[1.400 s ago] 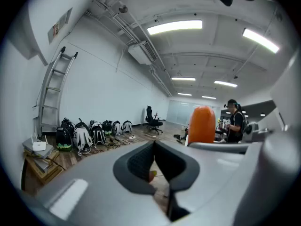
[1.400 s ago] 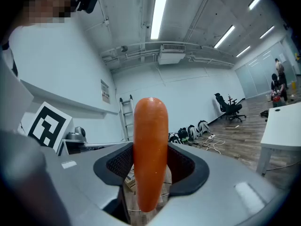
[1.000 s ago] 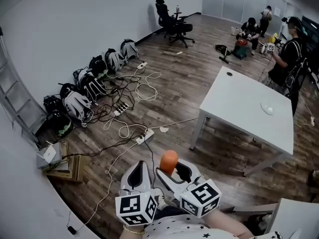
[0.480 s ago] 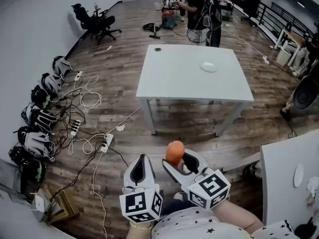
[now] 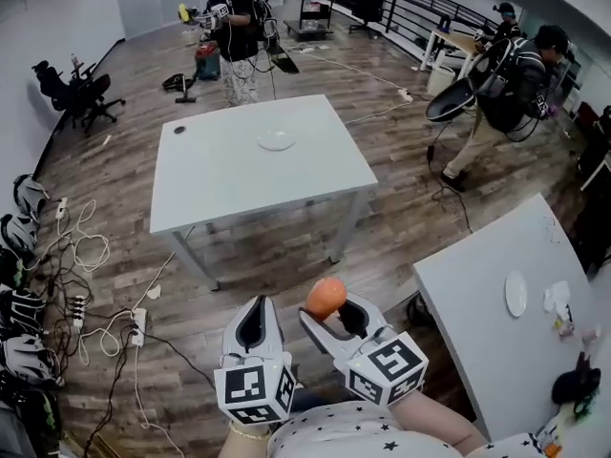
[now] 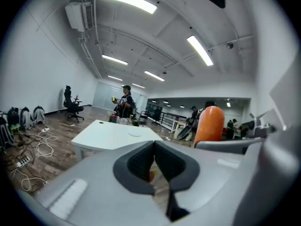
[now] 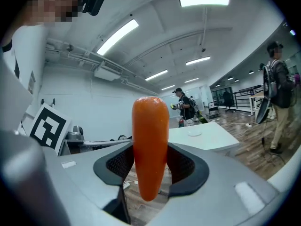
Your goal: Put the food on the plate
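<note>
My right gripper (image 5: pixel 331 315) is shut on an orange carrot (image 5: pixel 326 296), which stands upright between its jaws (image 7: pixel 150 145). To its left my left gripper (image 5: pixel 255 324) is shut and holds nothing; its own view shows the jaw tips meeting and the carrot (image 6: pixel 209 123) off to the right. Both grippers hang over the wooden floor, near my body. Ahead stands a white table (image 5: pixel 229 184) with a small white plate (image 5: pixel 276 140) on its far half. The same plate (image 7: pixel 194 133) shows in the right gripper view, on that table (image 7: pixel 211 138).
A second white table (image 5: pixel 477 332) at the right carries another plate (image 5: pixel 516 294) and small items. One person (image 5: pixel 232 27) stands beyond the far table, another (image 5: pixel 506 84) at the upper right. Cables and bags (image 5: pixel 29 294) line the left wall. An office chair (image 5: pixel 72 89) stands at the far left.
The head view has swung round from the wall with cables to the white table, which now lies straight ahead. Both grippers keep their pose, with the carrot still held.
</note>
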`<state>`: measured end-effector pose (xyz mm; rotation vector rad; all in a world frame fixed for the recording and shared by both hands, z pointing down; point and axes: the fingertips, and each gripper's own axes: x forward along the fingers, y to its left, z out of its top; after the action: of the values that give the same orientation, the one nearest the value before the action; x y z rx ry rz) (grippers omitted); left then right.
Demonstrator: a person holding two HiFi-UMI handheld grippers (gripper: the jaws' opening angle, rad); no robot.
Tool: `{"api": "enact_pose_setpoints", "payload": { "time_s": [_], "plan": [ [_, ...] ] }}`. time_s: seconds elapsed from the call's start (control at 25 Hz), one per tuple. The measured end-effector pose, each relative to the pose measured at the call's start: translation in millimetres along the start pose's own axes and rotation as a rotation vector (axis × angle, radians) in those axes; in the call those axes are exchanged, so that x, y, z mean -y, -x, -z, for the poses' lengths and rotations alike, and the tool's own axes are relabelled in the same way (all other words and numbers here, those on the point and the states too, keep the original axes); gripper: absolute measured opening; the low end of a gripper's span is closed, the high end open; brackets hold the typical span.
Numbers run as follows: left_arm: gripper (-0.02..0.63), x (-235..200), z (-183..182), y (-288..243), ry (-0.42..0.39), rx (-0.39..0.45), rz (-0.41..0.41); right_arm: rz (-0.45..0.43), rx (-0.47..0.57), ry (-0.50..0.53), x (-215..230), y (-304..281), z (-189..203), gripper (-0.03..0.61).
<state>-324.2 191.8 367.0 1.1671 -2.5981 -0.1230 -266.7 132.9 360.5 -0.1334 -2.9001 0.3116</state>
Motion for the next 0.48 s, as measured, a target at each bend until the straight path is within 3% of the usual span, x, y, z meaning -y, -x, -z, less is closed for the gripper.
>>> {"api": "enact_pose_setpoints", "payload": {
  "time_s": [0.48],
  "plan": [
    [0.008, 262.1, 42.7, -61.5, -0.090, -0.057, 0.308, 0.281, 0.069, -0.075, 185.2, 179.7, 7.3, 0.218]
  ]
}}
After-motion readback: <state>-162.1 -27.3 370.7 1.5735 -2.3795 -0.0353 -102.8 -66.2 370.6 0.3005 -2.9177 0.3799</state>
